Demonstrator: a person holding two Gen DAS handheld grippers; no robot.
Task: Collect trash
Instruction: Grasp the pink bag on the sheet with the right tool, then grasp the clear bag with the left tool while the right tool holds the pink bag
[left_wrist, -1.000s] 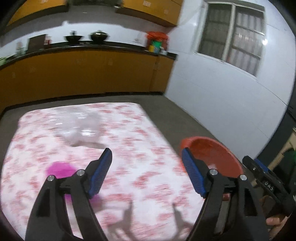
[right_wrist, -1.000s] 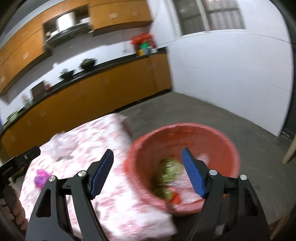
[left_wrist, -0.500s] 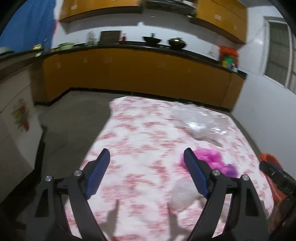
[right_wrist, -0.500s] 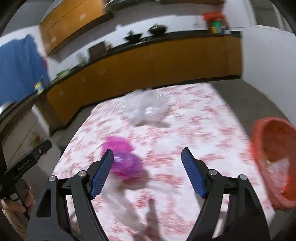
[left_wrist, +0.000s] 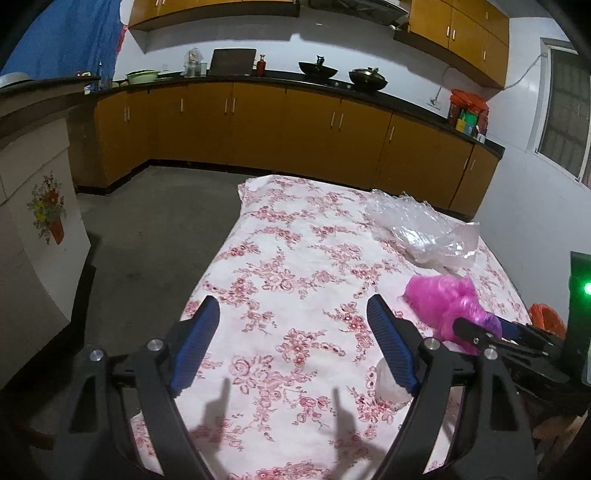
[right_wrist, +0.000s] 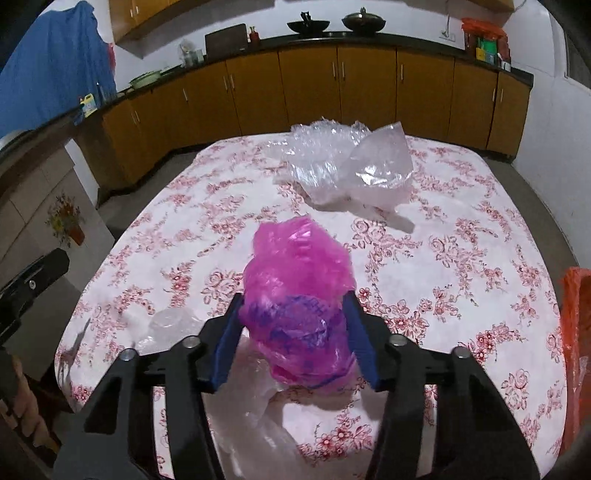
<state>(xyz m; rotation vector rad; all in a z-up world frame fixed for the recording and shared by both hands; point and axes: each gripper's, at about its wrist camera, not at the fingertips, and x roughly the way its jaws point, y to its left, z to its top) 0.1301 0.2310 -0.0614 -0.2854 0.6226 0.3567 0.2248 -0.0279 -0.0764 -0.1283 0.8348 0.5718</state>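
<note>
Right gripper (right_wrist: 293, 314) jaws just closing, pads pressing a pink bag (right_wrist: 299, 273) on the floral table (right_wrist: 461, 258), left gripper (left_wrist: 293, 332) spread wide, empty, clear wrap (right_wrist: 343, 166) further back, red bin (right_wrist: 576, 332) at the table's right edge

Dim indoor light — sharp, fisheye-bent edges

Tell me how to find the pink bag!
Look at the flowery tablecloth. Near its front edge, the pink bag sits between the right tool's blue pads. The other plastic bags are clear; only this one is bright pink.
</note>
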